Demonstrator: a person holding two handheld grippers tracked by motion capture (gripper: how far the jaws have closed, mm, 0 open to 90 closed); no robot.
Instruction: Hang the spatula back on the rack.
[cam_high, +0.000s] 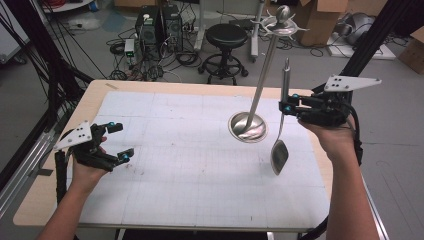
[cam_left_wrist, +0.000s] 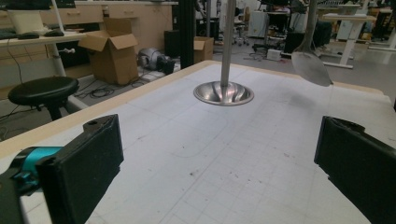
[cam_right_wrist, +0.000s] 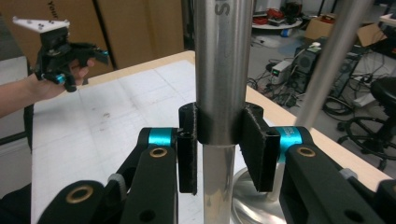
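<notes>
Right gripper (cam_high: 287, 106) pinches the spoon (cam_high: 280, 131) by its handle, bowl hanging clear of the table (cam_high: 165, 175) beside the stand (cam_high: 248, 126) (hooks on top). Left gripper (cam_high: 120, 141) idles, jaws spread. Risk: a swinging bowl strikes the pole, twisting the spoon loose.

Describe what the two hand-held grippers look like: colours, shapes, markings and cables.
The left black two-jaw gripper and the right black two-jaw gripper both have flat black rectangular pads, turquoise metal collars and brass-ringed pivot holes. Each carries a grey three-cornered plate with dark dots. A black cable trails from the right one. Forearms are sleeveless.
</notes>
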